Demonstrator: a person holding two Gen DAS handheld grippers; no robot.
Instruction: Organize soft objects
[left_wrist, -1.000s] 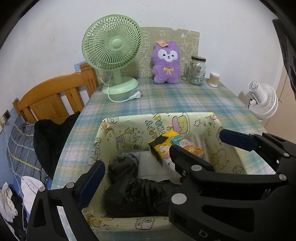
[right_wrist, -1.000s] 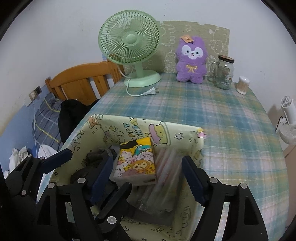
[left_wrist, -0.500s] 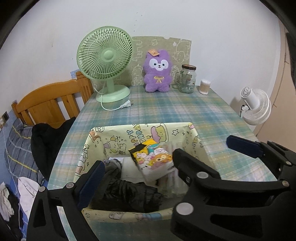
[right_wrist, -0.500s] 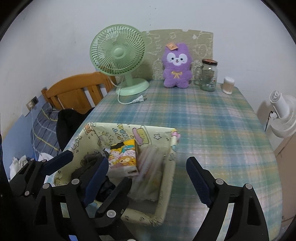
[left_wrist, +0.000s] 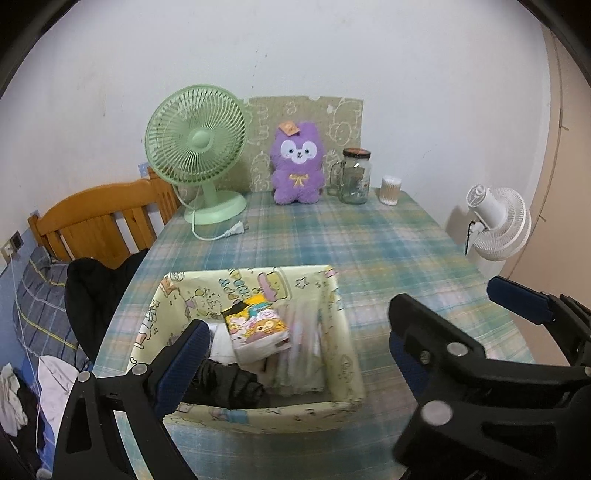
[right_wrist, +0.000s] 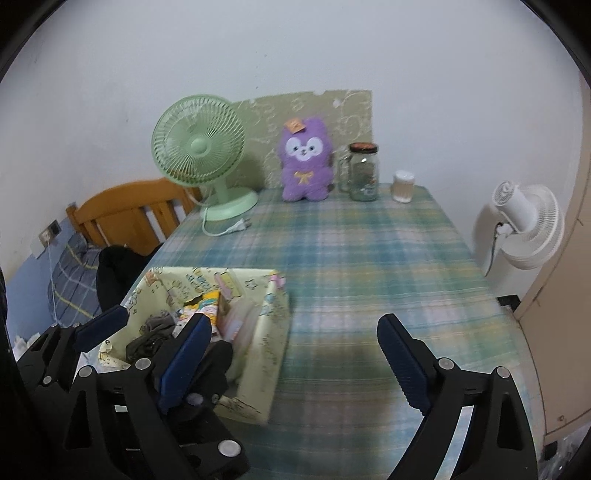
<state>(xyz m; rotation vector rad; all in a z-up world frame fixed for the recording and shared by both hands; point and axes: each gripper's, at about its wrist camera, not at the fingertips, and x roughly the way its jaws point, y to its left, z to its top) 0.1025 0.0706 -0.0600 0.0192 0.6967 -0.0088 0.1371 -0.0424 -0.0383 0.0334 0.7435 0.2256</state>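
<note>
A pale yellow cartoon-print fabric bin (left_wrist: 332, 373) sits on the plaid table near the front left. It holds a cartoon tissue pack (left_wrist: 258, 325), a clear packet (left_wrist: 306, 347) and dark cloth (left_wrist: 229, 384). The bin also shows in the right wrist view (right_wrist: 273, 332). A purple plush toy (left_wrist: 297, 164) sits upright at the far edge, also seen in the right wrist view (right_wrist: 304, 160). My left gripper (left_wrist: 295, 354) is open and empty, above the bin's right side. My right gripper (right_wrist: 291, 354) is open and empty, just right of the bin.
A green desk fan (left_wrist: 199, 155) with a loose plug stands at the back left. A glass jar (left_wrist: 355, 175) and a cotton-swab tub (left_wrist: 390, 190) stand right of the plush. A white fan (left_wrist: 496, 223) is off the table's right edge. A wooden bed frame (left_wrist: 99, 218) lies left.
Both grippers have pulled back and up from the bin and shifted right. The tissue pack and the other contents stay in the bin. Both grippers stay open.
</note>
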